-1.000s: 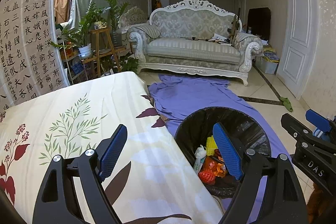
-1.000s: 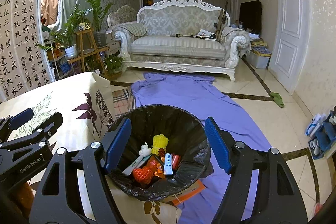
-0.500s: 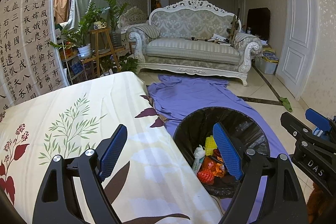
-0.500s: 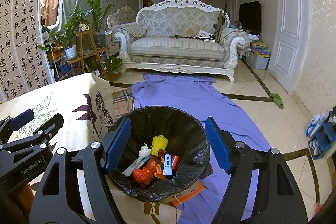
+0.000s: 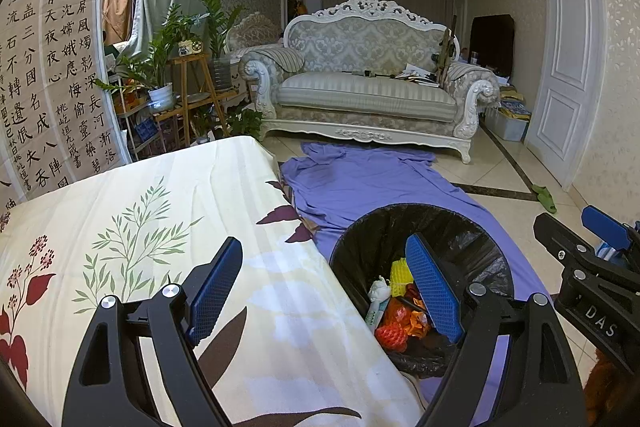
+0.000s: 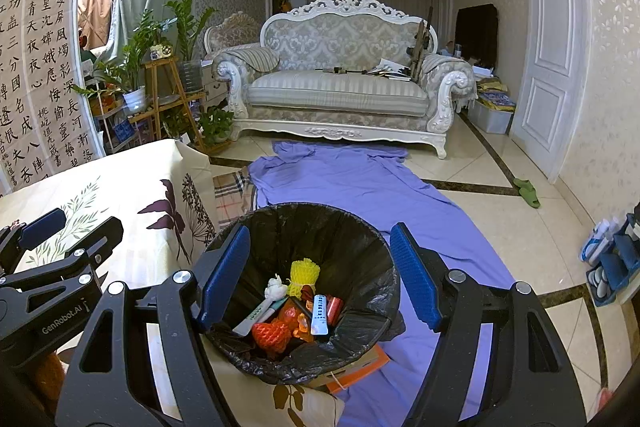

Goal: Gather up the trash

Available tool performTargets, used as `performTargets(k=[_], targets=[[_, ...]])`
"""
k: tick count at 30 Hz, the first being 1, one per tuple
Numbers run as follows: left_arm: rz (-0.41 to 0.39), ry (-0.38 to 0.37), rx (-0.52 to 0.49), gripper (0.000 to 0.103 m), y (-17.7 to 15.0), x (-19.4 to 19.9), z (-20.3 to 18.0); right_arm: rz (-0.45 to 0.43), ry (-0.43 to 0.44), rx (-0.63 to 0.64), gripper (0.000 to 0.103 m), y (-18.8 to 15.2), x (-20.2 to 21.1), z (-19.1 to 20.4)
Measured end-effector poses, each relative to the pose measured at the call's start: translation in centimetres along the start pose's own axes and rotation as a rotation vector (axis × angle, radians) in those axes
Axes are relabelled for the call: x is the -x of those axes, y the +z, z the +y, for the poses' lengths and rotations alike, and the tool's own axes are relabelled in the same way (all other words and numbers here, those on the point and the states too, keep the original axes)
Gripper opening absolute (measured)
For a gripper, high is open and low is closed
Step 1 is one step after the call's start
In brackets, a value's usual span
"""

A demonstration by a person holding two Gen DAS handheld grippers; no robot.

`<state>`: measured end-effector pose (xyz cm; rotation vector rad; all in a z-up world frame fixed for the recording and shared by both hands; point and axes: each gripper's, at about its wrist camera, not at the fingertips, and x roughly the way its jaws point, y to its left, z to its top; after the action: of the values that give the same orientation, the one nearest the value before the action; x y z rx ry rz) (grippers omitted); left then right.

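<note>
A black-lined trash bin [image 6: 340,231] stands on the floor beside the table; it also shows in the left wrist view [image 5: 460,227]. Inside lie a yellow foam net [image 6: 304,273], an orange net [image 6: 272,337], a white tube [image 6: 320,313], a crumpled white scrap [image 6: 276,287] and wrappers. My right gripper [image 6: 320,285] is open and empty, hovering above the bin. My left gripper [image 5: 326,293] is open and empty over the table's edge next to the bin. Each gripper shows at the side of the other's view.
The table wears a cream floral cloth [image 5: 140,227]. A purple sheet [image 6: 340,183] lies on the tiled floor toward an ornate sofa [image 6: 340,83]. Plant stands [image 6: 160,87] are at the left, a white door [image 6: 548,67] at the right. An orange book [image 6: 360,367] lies under the bin.
</note>
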<state>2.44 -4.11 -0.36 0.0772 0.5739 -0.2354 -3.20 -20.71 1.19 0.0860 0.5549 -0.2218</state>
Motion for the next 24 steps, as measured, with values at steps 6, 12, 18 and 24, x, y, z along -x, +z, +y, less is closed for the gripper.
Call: performTargets(k=[6,12,18,24], targets=[[0.000,-0.001,0.002,0.081,0.03,0.03,-0.02,0.001,0.000,0.001,0.071,0.02,0.11,-0.01],[-0.004,0.000,-0.004,0.081,-0.01,0.05,-0.14,-0.001,-0.001,0.000,0.071,-0.07,0.02,0.07],[-0.005,-0.003,-0.007,0.081,0.00,0.01,-0.50,0.000,-0.001,0.001,0.071,-0.02,0.09,0.05],[-0.018,-0.001,-0.024,0.081,0.15,0.27,-0.89,0.000,-0.001,0.002,0.071,0.12,0.12,-0.03]])
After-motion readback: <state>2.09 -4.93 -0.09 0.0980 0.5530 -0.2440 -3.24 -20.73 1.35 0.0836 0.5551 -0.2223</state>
